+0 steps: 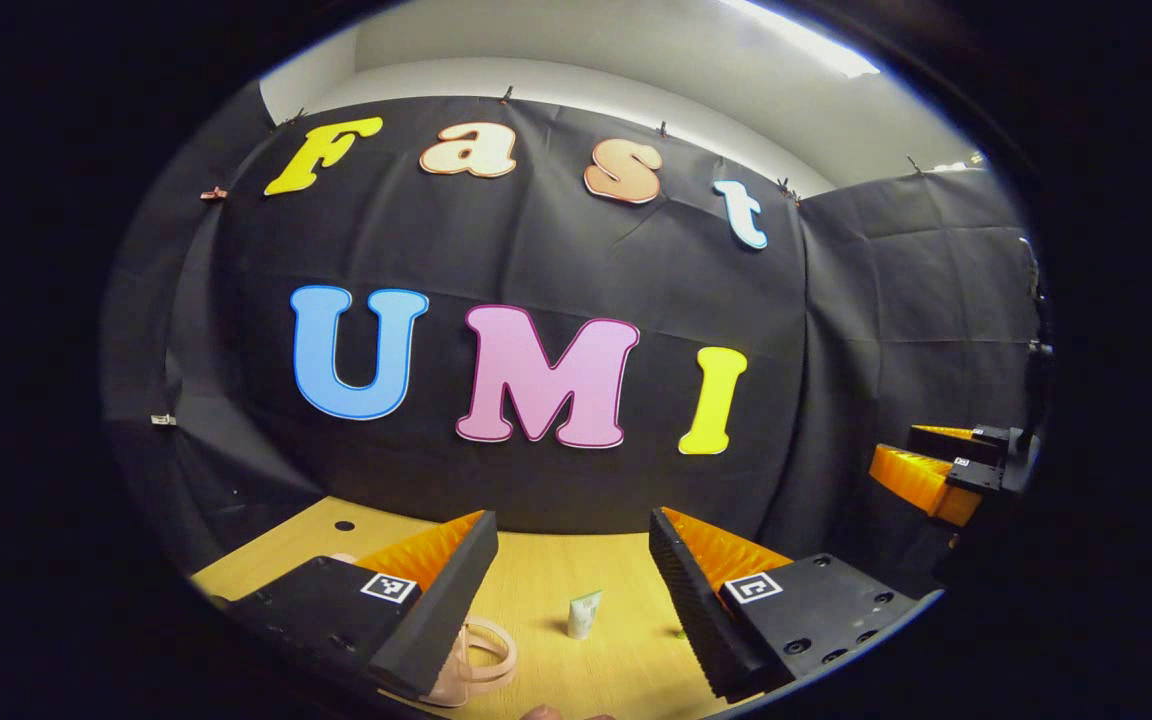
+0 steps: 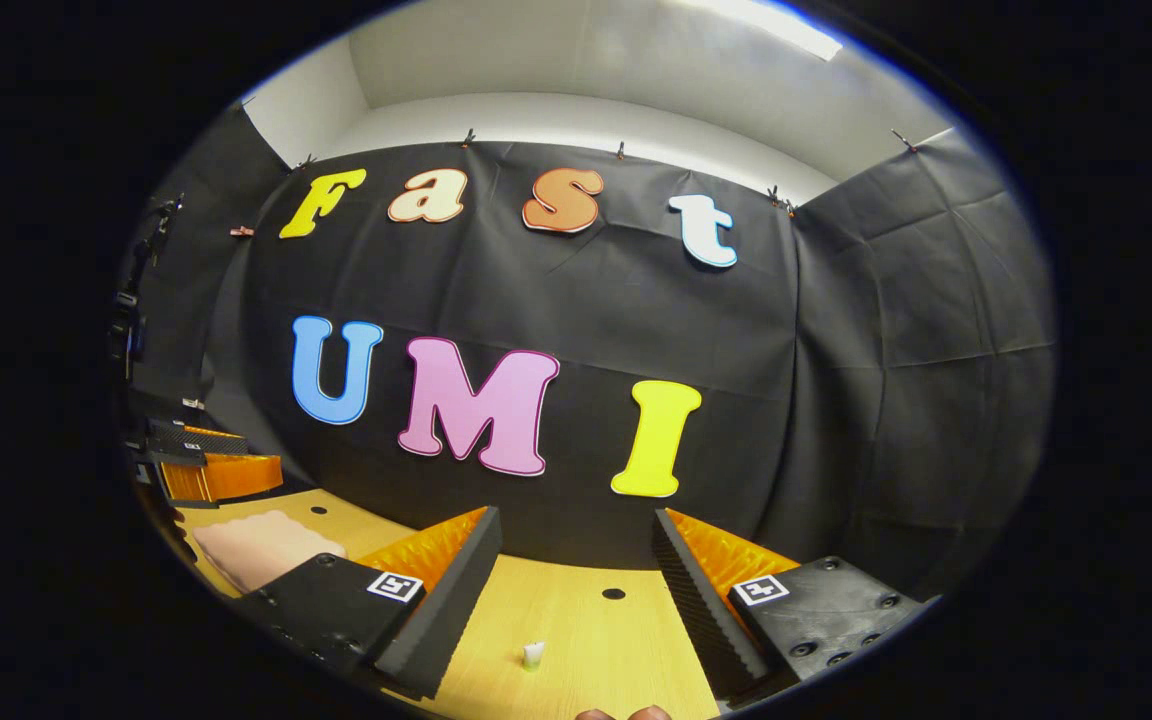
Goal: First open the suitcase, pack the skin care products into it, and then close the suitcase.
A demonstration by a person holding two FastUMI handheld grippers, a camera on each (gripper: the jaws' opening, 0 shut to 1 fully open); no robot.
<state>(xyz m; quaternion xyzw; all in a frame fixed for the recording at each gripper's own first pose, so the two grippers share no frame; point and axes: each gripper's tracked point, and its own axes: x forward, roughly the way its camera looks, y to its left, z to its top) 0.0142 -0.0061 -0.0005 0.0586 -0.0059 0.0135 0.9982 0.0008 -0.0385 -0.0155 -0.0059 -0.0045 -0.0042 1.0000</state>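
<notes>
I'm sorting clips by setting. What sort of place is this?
Likely a staged recording booth, not a home: black cloth walls clipped up under a plain ceiling, a bare wooden table, and a small tube standing on it.

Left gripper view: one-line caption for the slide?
Open hand-held gripper held above the wooden table, a small upright tube between its fingers' line, pink suitcase handle at lower left.

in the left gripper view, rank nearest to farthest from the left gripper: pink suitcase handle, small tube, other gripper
1. Pink suitcase handle: beside the left gripper's left finger.
2. Small tube: standing on the table, ahead between the fingers.
3. Right gripper: far right, raised above the table.
</notes>
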